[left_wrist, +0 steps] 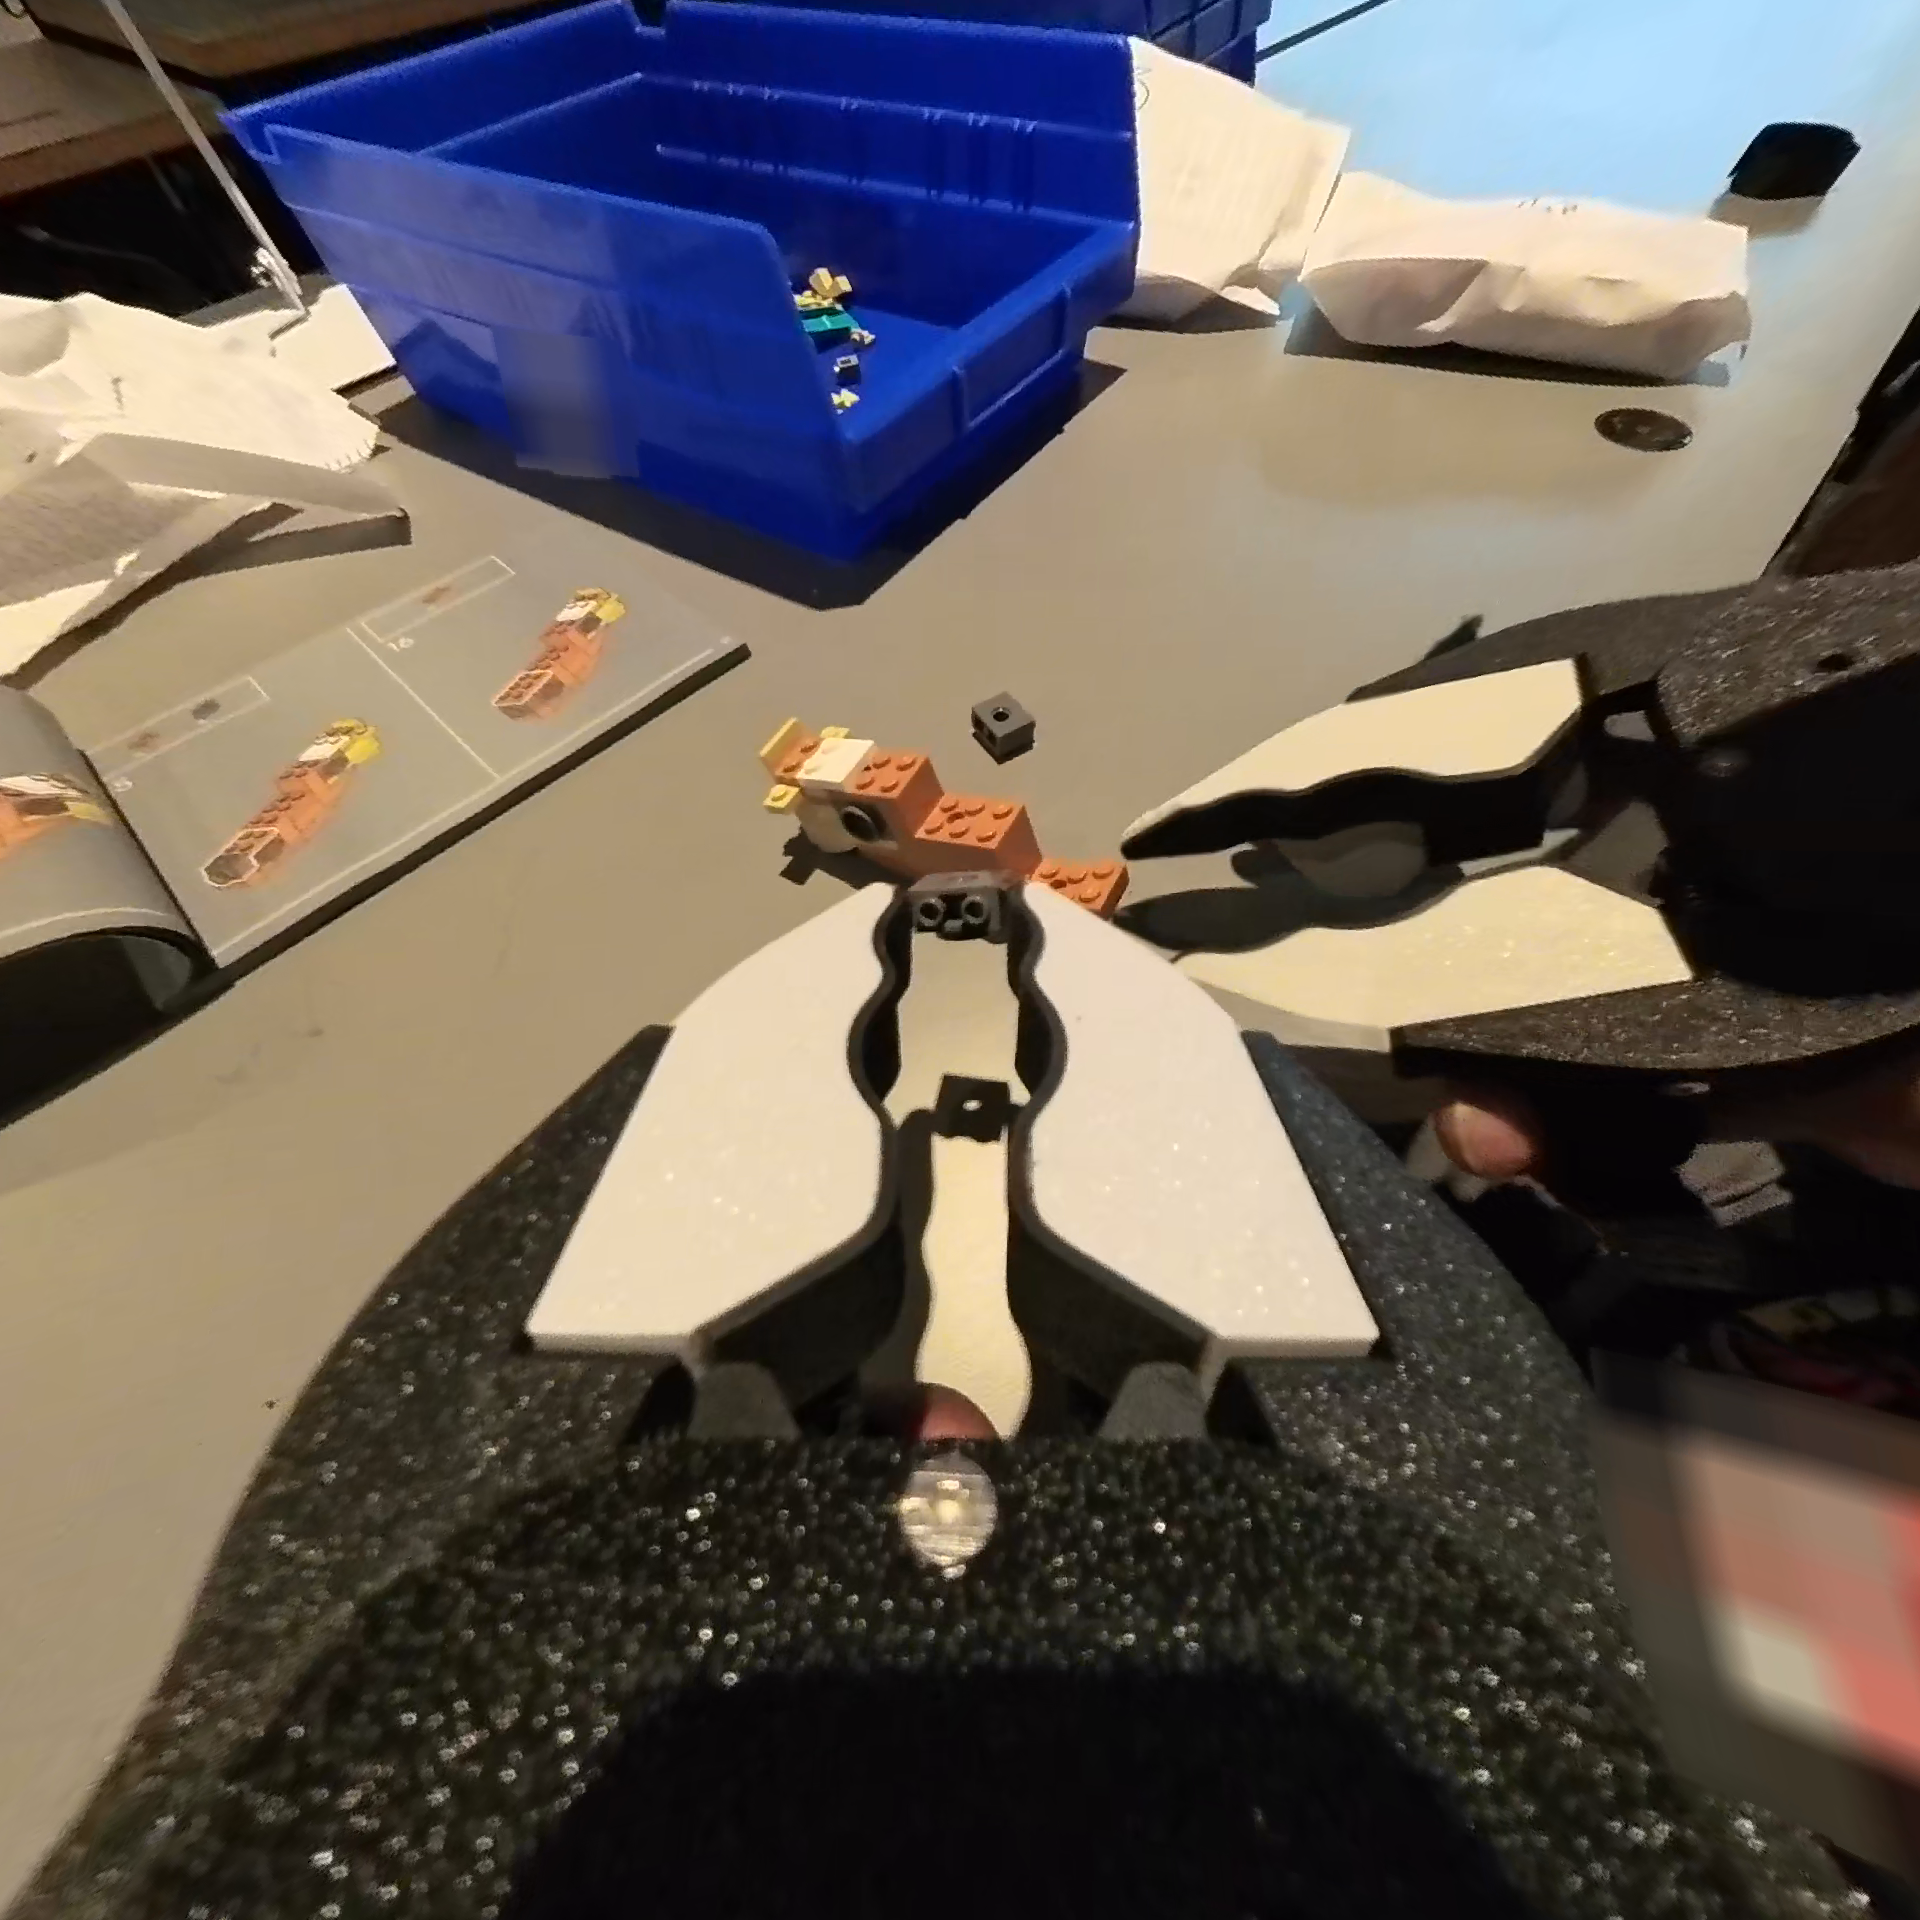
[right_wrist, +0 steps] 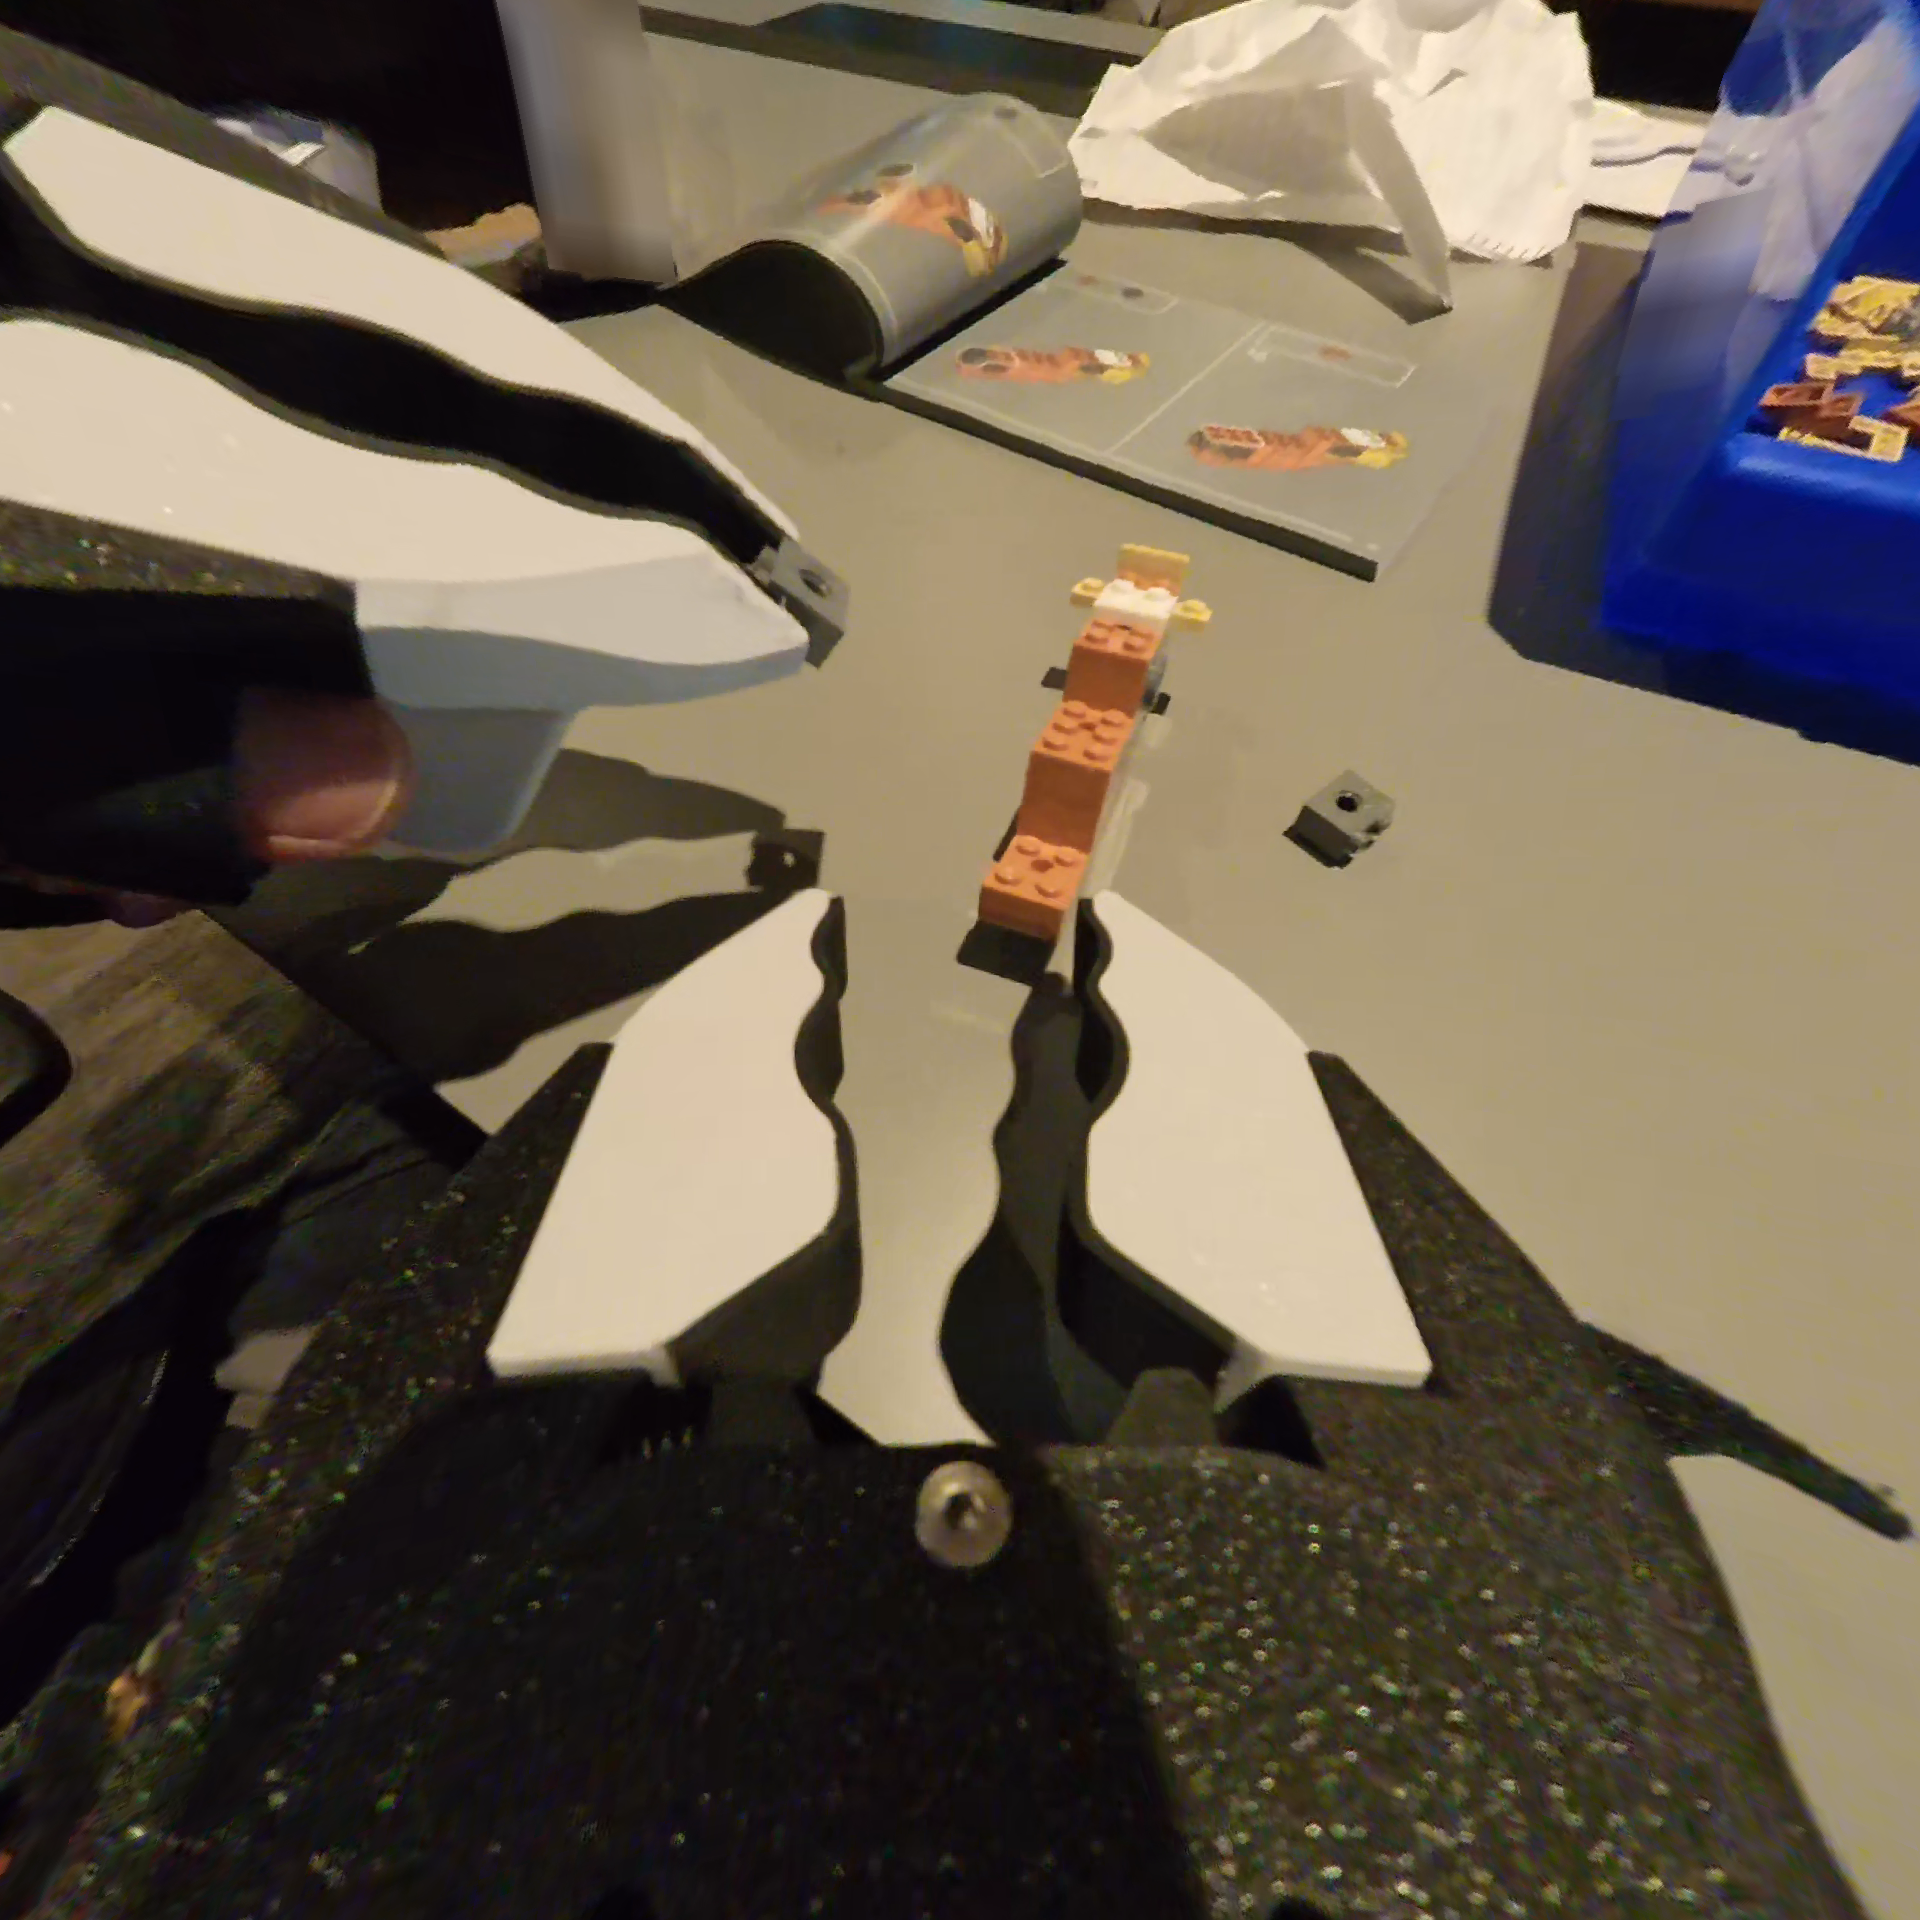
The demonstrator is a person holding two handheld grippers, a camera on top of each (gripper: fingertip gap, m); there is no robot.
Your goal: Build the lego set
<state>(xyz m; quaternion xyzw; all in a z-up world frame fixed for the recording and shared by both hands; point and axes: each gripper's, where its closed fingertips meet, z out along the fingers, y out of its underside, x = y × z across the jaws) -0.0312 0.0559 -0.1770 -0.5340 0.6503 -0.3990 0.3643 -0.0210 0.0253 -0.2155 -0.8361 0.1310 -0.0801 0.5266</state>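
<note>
An orange-brown lego model (left_wrist: 914, 810) with a tan and white head lies on the grey table; it also shows in the right wrist view (right_wrist: 1081, 748). My left gripper (left_wrist: 954, 902) is shut on a small dark grey brick (left_wrist: 954, 914), held just in front of the model's middle. In the right wrist view this gripper (right_wrist: 779, 597) hovers left of the model with the brick (right_wrist: 808, 594) at its tips. My right gripper (right_wrist: 961, 925) is open and empty, its right finger beside the model's near end; it also shows in the left wrist view (left_wrist: 1153, 883). A second dark grey brick (left_wrist: 1003, 724) (right_wrist: 1340, 816) lies loose near the model.
A blue bin (left_wrist: 665, 312) with loose pieces stands behind the model; it also shows at the right in the right wrist view (right_wrist: 1714, 561). An open instruction booklet (left_wrist: 416, 727) (right_wrist: 1195, 436) lies beside it. White paper bags (left_wrist: 1507, 270) (right_wrist: 1330, 125) lie at the back. My hands' fingertips stand some 6 cm from each other.
</note>
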